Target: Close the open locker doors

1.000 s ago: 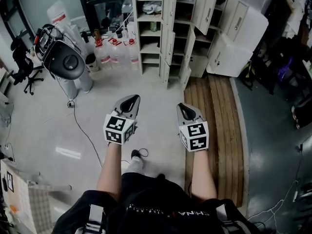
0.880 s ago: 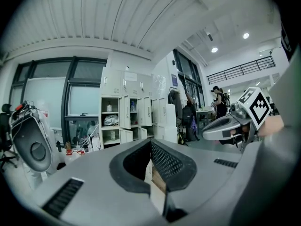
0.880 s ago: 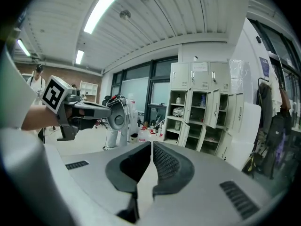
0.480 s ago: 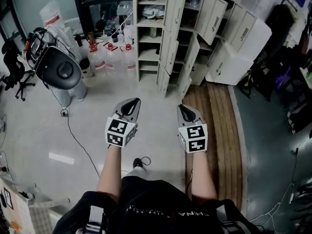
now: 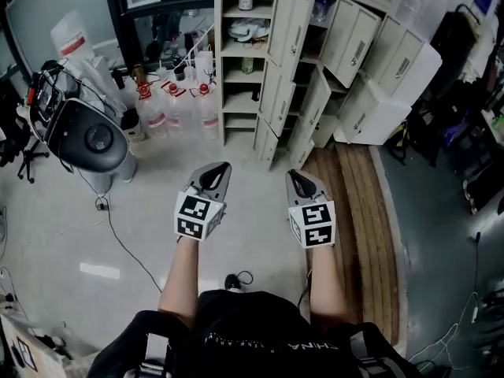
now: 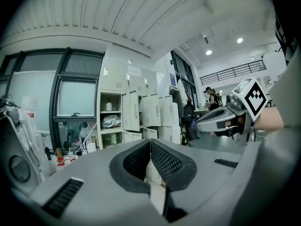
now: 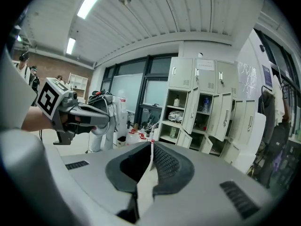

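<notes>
The bank of pale lockers stands ahead at the top of the head view, with several doors swung open: an upper door, a lower one and others further right. Open shelves hold small items. My left gripper and right gripper are held side by side over the floor, pointing at the lockers and well short of them. Both are shut and empty. The left gripper view shows its jaws closed with the lockers beyond; the right gripper view shows closed jaws and open doors.
Water bottles with red caps line the floor left of the lockers. A grey round machine with a cable stands at the left. A slatted wooden platform runs along the right, with dark bags beyond it.
Both grippers and the person have moved forward towards the lockers, which now sit lower and larger in the head view. The jaws stayed shut.
</notes>
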`<state>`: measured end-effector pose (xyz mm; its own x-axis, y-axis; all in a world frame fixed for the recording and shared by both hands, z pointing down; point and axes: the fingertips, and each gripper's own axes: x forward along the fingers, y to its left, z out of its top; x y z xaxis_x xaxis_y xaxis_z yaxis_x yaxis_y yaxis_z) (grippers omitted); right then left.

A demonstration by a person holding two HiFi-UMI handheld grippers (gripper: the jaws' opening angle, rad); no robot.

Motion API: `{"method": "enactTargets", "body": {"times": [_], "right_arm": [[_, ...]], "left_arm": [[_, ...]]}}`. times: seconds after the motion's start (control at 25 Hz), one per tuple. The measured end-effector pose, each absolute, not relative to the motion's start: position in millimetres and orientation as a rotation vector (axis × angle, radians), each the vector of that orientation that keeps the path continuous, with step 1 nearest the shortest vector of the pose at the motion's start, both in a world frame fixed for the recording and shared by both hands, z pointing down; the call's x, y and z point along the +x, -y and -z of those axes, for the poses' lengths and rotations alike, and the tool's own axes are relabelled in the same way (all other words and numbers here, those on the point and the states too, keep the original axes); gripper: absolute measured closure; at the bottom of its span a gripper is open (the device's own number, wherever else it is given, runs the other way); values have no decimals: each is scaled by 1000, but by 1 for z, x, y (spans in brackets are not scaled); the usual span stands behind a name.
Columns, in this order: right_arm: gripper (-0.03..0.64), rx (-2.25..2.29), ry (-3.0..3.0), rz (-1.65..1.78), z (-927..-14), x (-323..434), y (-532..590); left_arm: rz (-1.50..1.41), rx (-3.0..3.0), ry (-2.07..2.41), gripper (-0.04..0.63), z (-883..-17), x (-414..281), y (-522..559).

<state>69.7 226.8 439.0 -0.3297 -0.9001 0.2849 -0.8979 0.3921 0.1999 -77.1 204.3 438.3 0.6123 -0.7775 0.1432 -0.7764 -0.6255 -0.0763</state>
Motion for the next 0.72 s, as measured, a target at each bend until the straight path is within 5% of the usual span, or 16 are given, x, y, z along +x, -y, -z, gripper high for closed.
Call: {"method": "enactTargets", "body": {"times": [0.72], "right_arm": [[577,1556,2285,-48,-458,60,-119]], "left_arm": [[314,-2887,-1343,575,-470,-80,-97]]}}
